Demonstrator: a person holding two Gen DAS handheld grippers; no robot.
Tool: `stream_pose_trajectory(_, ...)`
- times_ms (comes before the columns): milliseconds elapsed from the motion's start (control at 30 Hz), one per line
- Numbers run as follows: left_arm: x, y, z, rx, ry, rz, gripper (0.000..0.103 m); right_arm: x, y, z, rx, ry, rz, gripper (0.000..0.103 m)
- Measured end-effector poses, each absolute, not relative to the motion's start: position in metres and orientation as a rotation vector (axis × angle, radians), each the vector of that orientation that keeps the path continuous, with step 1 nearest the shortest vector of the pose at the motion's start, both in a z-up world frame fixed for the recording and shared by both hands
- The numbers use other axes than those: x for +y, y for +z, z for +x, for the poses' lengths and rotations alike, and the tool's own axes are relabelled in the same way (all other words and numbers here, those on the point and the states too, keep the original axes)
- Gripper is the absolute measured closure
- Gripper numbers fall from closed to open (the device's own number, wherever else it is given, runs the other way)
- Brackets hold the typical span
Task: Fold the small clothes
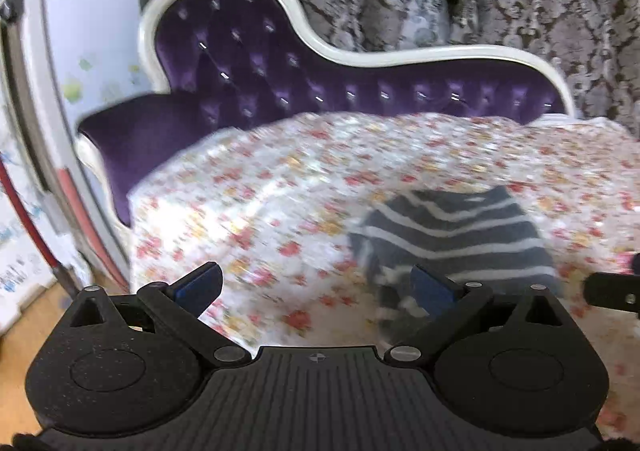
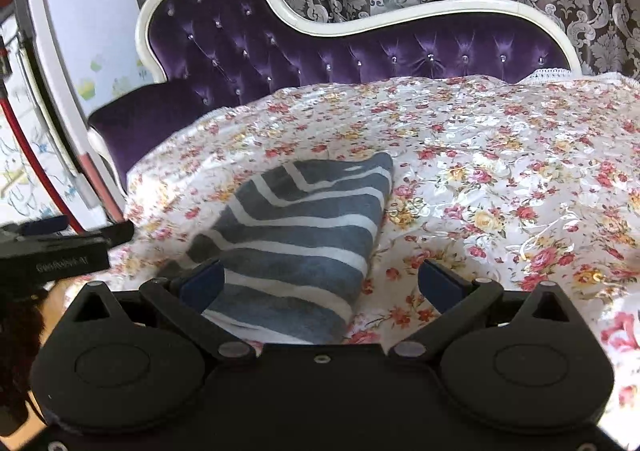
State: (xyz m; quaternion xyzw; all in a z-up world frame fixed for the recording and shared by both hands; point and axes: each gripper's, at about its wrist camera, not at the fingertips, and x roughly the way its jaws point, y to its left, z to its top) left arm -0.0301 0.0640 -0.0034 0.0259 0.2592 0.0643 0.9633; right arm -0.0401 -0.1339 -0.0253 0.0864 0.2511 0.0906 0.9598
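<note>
At the bottom of the right wrist view, the right gripper (image 2: 318,283) was seen spread wide, nothing pinched, its blue-padded left finger (image 2: 202,285) just beside the near end of a grey knitted garment with white stripes (image 2: 304,227). The garment lay folded into a narrow strip in the lower centre of that frame, on a glossy white tablecloth printed with red and yellow flowers (image 2: 500,187). In the blurred left wrist view, the left gripper (image 1: 316,287) was likewise spread and empty. The knit was judged light, soft and limp; a corner or edge would be best pinched. Beyond, a purple tufted sofa with a white frame (image 2: 280,47) was seen.
</note>
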Motion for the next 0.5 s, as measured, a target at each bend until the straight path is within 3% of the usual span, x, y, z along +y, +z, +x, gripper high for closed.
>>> stream_pose_trajectory(500,0.056,-0.025,-0.037,0.686,0.038,-0.028,0.002,-0.128,-0.031,-0.059,0.565,0.070,0.152,0.001)
